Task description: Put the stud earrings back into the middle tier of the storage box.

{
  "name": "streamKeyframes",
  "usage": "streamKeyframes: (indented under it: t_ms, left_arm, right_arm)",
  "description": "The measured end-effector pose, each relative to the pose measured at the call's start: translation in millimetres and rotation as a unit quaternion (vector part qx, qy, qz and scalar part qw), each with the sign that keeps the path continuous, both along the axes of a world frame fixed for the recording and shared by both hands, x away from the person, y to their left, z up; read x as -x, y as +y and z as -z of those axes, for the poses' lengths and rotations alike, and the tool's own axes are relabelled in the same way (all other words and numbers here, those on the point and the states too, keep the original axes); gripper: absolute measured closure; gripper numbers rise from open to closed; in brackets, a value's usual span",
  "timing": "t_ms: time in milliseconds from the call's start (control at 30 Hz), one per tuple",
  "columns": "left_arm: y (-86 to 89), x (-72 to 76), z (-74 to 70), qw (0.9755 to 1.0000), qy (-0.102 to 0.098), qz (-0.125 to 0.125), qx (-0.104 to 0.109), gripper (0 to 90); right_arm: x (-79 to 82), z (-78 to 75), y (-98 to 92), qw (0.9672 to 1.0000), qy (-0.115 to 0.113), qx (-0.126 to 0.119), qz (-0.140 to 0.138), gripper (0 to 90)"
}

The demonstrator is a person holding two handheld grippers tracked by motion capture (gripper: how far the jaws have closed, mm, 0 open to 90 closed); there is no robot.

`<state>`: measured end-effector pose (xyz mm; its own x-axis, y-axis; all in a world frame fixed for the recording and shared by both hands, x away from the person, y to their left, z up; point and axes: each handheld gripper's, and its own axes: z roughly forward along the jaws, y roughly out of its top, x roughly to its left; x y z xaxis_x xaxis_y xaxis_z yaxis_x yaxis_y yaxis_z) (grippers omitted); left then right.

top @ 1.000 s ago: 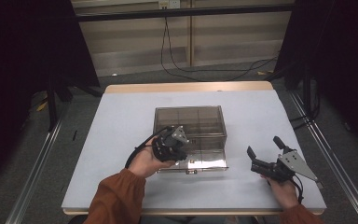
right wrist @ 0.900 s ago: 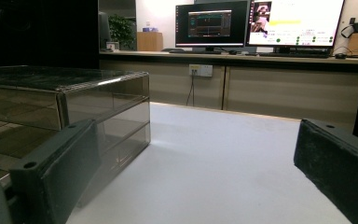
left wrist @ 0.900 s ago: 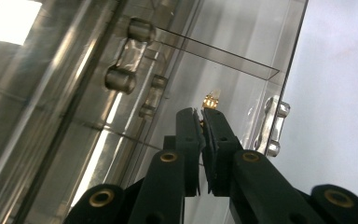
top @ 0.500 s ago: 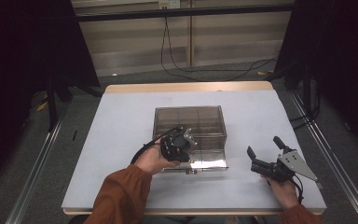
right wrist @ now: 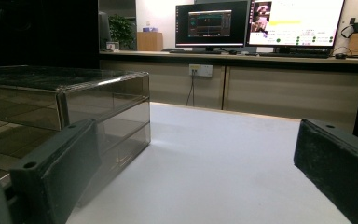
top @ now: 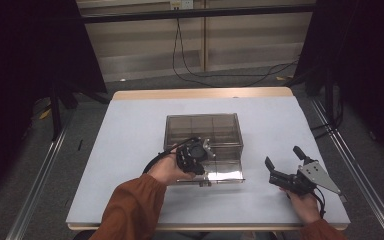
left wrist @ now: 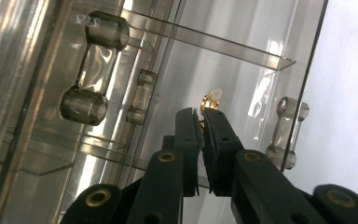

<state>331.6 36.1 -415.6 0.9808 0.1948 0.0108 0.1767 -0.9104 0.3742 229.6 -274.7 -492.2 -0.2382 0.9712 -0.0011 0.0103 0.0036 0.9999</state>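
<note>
Between left gripper (left wrist: 202, 122) fingers, small unlabelled amber piece (left wrist: 211, 100).

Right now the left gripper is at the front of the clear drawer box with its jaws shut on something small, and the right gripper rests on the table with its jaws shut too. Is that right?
Not quite. The right gripper rests on the table with its jaws wide open, as the right gripper view shows. The left gripper is shut on a small golden object at the clear drawer box.
</note>
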Motion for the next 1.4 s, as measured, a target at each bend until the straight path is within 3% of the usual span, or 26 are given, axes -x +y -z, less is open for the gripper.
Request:
streamKeyframes:
  t_ms: [167,333,400,533,567,600,700,767,800,833,867,1067,1167,1267,1367,1400]
  left_arm:
    - [1.7,-1.2,-1.8,1.0,0.0,-0.003,0.006,82.3]
    - [8.4,-0.1,-4.2,0.9987,0.008,-0.03,0.042,76.2]
    - [10.7,-0.6,-4.5,0.9985,0.01,-0.029,0.046,76.5]
    - [20.9,0.7,-5.9,0.9965,0.009,-0.035,0.075,76.0]
    - [27.1,3.0,-7.4,0.9938,0.011,-0.042,0.102,74.7]
    - [30.6,3.9,-7.8,0.9928,0.012,-0.044,0.111,74.3]
    - [37.4,5.1,-8.0,0.9913,0.008,-0.053,0.12,73.5]
    - [48.5,6.2,-9.6,0.9884,0.004,-0.065,0.138,72.7]
    - [48.5,6.2,-9.6,0.9884,0.004,-0.065,0.138,72.6]
    - [55.8,7.4,-10.8,0.9853,0.004,-0.07,0.156,72.3]
    - [59.2,8.6,-11.5,0.9841,0.002,-0.074,0.162,71.3]
    - [72.2,13.3,-12.5,0.9807,0.002,-0.08,0.178,66.1]
    - [85.2,17.3,-11.4,0.974,0.0,-0.1,0.203,62.6]
    - [92.0,18.8,-10.5,0.972,-0.006,-0.112,0.206,57.5]
    - [106.1,20.6,-10.3,0.9657,-0.009,-0.139,0.219,54.9]
    - [106.1,20.6,-10.3,0.9657,-0.009,-0.139,0.219,51.8]
  right_arm:
    - [0.0,0.0,0.0,1.0,0.0,0.0,0.0,0.3]
    - [0.0,0.0,-0.1,1.0,0.0,0.0,0.0,0.3]
    - [0.0,0.0,-0.1,1.0,0.0,0.0,0.0,0.4]
    - [0.0,0.0,-0.1,1.0,-0.001,0.001,0.0,0.3]
    - [0.0,0.0,0.0,1.0,0.0,0.0,0.0,0.3]
    - [0.1,0.0,-0.1,1.0,-0.001,0.001,0.0,0.3]
    - [0.0,0.0,-0.1,1.0,0.0,0.0,0.0,0.3]
    - [0.0,0.0,-0.1,1.0,-0.001,0.001,0.0,0.3]
    - [0.0,0.0,-0.1,1.0,-0.001,0.001,0.0,0.3]
    - [0.0,0.0,-0.1,1.0,-0.001,0.001,0.0,0.3]
    - [0.0,0.0,0.0,1.0,-0.001,0.001,0.0,0.3]
    - [0.0,0.0,0.0,1.0,-0.001,0.001,0.0,0.3]
    - [0.0,0.0,-0.1,1.0,-0.001,0.001,0.0,0.3]
    - [-0.1,0.0,0.0,1.0,-0.001,0.001,0.0,0.3]
    - [0.0,0.0,0.0,1.0,-0.001,0.001,0.0,0.3]
    - [-0.1,0.0,0.0,1.0,-0.001,0.001,0.0,0.3]
